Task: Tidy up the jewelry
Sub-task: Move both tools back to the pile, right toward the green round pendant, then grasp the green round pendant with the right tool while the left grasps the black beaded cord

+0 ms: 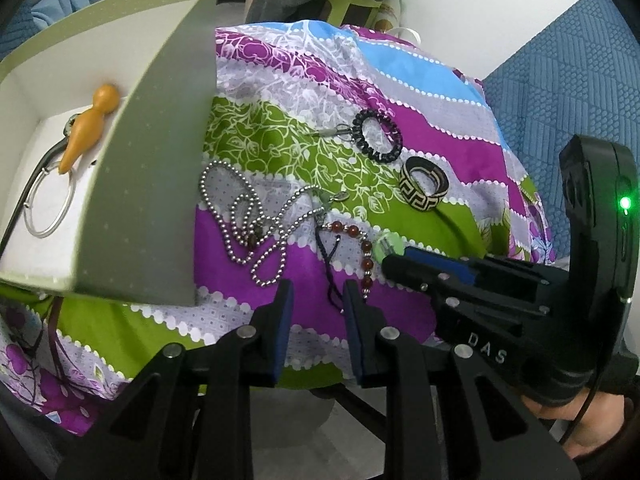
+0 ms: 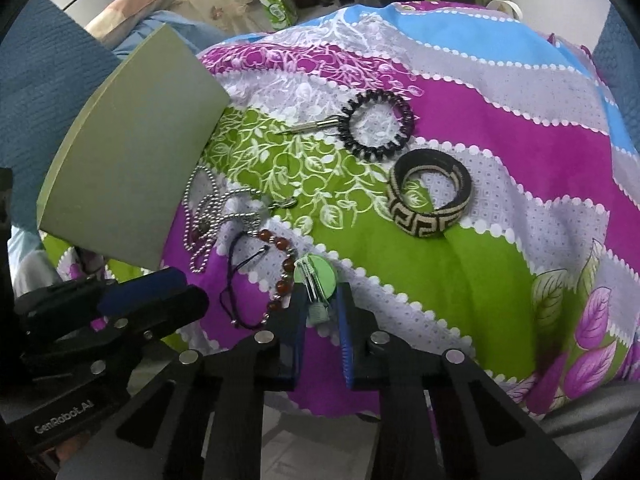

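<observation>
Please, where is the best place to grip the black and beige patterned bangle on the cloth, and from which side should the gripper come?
Probably from above: the bangle lies flat on the cloth, open side up. Put one finger inside the hole and one outside, pinching the near wall with the key pattern. The right gripper is nearest.

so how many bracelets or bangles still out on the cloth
3: black coil bracelet farthest away, patterned bangle to its right, red bead bracelet by the right gripper. More may hide behind the box.
</observation>
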Tool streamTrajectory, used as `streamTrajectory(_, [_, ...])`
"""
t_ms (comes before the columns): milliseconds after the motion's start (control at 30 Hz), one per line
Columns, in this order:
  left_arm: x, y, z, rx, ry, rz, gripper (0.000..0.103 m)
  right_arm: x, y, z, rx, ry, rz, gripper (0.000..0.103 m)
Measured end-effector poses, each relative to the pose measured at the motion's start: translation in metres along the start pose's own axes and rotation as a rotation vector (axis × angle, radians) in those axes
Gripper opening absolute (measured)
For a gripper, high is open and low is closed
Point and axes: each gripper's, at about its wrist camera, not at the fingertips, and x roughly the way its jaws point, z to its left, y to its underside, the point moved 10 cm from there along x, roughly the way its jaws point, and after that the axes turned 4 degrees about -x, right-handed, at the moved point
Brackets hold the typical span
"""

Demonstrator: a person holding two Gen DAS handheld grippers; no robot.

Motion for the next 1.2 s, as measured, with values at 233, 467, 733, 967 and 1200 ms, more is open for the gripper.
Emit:
streamTrajectory(233, [0.001, -0.006, -0.003, 0.006, 0.019, -0.016, 0.026, -0.014, -0.007, -0.013, 0.038, 0.046, -0.058, 0.012])
streamTrajectory(467, [0.006, -0.011, -0.012, 0.049, 0.016, -0.029, 0.025, -0.022, -0.005, -0.028, 0.082, 0.052, -0.079, 0.012])
streamTrajectory(733, [0.026, -0.005, -0.014, 0.103, -0.045, 0.002, 0.008, -0.023, -0.006, -0.032, 0.100, 0.046, -0.086, 0.012])
streamTrajectory(967, [0.028, -0.002, -0.017, 0.127, -0.065, -0.004, 0.000, -0.028, -0.005, -0.037, 0.120, 0.061, -0.100, 0.012])
streamTrajectory(1200, [-0.011, -0.015, -0.029, 0.099, 0.010, -0.054, 0.000, -0.055, -0.009, -0.039, 0.151, 0.085, -0.158, 0.012])
